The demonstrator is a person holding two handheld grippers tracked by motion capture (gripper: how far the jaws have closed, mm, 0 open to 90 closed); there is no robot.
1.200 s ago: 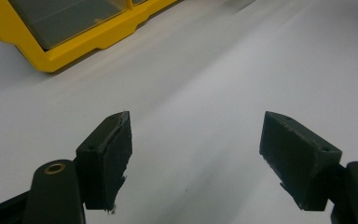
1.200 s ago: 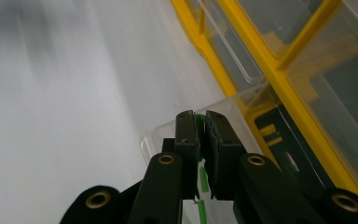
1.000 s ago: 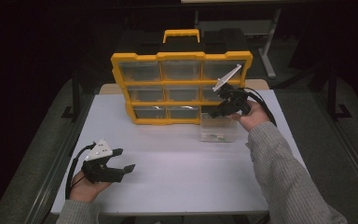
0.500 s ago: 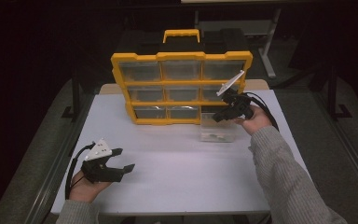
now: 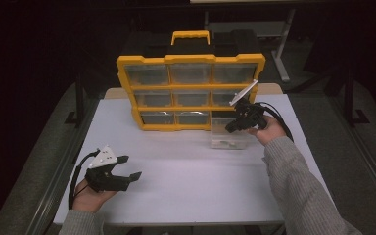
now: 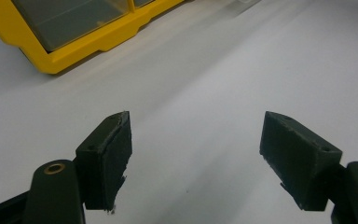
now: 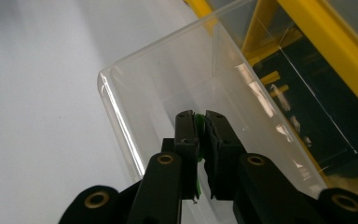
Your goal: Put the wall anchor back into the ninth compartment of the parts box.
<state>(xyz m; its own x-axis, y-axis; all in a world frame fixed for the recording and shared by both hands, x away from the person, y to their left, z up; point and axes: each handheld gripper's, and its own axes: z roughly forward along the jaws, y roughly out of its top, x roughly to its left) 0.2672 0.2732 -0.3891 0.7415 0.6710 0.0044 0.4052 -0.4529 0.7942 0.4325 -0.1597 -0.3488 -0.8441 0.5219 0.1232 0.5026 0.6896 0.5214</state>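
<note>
A clear plastic drawer (image 5: 227, 142) (image 7: 121, 107) stands on the white table, in front of the lower right corner of a yellow organiser (image 5: 191, 93) (image 7: 326, 42). My right gripper (image 5: 229, 128) (image 7: 200, 116) points down into the drawer's open top, shut on a small thin green piece (image 7: 198, 122) that shows as a sliver between the pads. The left gripper (image 5: 131, 167) (image 6: 196, 149) rests low over the table at the front left, open, with bare tabletop between its fingers. The organiser's corner (image 6: 74, 51) lies ahead of it.
The organiser stands upright at the back middle of the table (image 5: 191, 186), with a yellow handle (image 5: 191, 36) on top and rows of clear drawers. Dark floor and metal frame legs (image 5: 279, 58) surround the table.
The right hand has sunk a little toward the clear drawer, still holding the green piece. The left hand has kept still.
</note>
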